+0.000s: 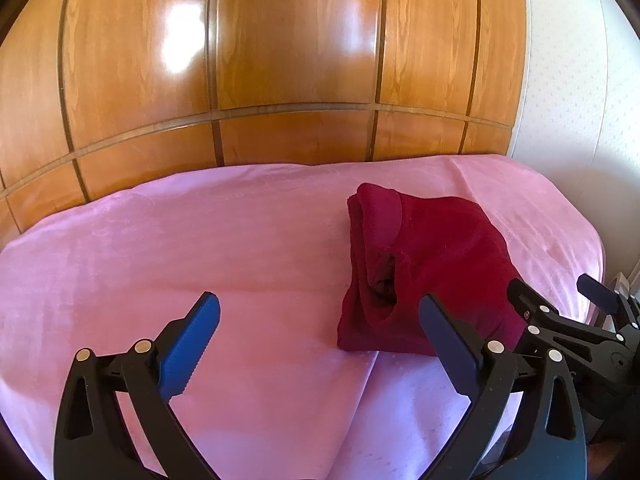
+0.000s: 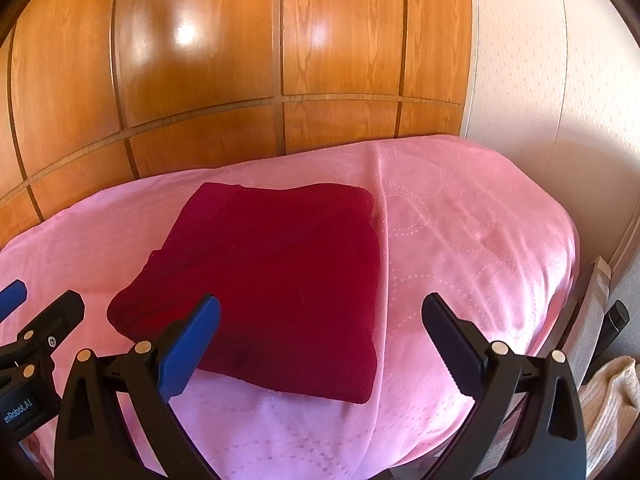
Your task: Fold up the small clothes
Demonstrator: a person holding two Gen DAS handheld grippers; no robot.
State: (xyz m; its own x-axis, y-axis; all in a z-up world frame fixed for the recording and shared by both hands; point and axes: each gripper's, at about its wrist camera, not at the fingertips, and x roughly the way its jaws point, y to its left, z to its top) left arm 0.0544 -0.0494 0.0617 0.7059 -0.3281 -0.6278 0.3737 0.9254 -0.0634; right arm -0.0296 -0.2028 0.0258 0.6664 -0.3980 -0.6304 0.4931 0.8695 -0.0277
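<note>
Left gripper: jaws are standing wide apart with nothing between the pads; it is hovering over bare pink cover, pointing down toward it.
Left fingers: one blue pad is showing on the left, and the dark one on the right is overlapping the near edge of the garment in the left wrist view; whether it is touching the cloth cannot be told.
Right gripper: jaws are spread wide, gripping nothing; it is hanging above the near edge of the garment, and the blue finger is crossing in front of the cloth.
Grippers together: they are sitting side by side, each showing at the edge of the other's view.
Garment: a dark red piece is lying folded into a rough rectangle, flat on the cover, free of both grippers; on its left side the stacked layers are showing an open fold.
Cover: pink fabric with a dotted ring pattern is lying under the garment, creased near the front.
Wardrobe: glossy wooden panels are standing behind the bed.
Wall: pale, textured, to the right.
Cream cloth: lying low at the right, off the bed.
</note>
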